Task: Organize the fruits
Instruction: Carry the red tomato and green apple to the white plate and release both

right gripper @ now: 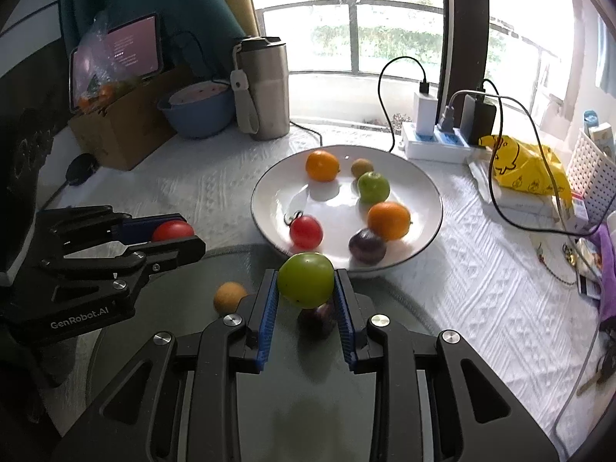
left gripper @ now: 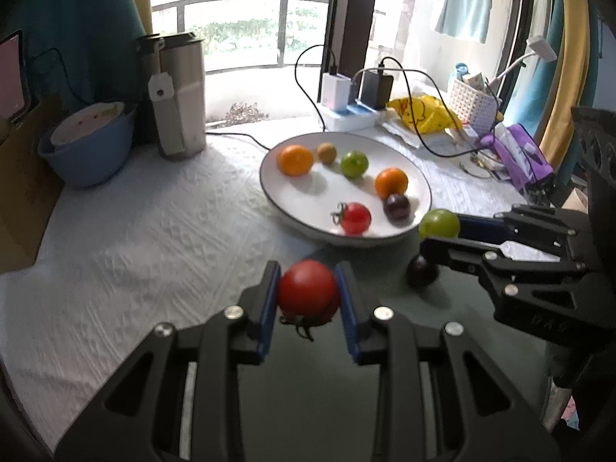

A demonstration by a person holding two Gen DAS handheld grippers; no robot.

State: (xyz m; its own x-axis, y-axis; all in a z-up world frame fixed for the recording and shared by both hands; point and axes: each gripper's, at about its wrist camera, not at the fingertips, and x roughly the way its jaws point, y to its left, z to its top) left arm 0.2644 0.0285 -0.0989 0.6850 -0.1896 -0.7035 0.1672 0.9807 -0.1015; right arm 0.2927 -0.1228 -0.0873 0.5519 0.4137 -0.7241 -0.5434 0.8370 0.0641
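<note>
My left gripper is shut on a red tomato, held stem-down above a dark round tray. My right gripper is shut on a green fruit, just short of the white plate's near rim. The plate holds two oranges, a green fruit, a small brown fruit, a red tomato and a dark plum. On the tray lie a dark plum under the green fruit and a small orange-brown fruit.
Behind the plate stand a steel flask, a blue bowl, a cardboard box and a power strip with cables. A yellow bag, a white basket and purple clutter crowd the right side.
</note>
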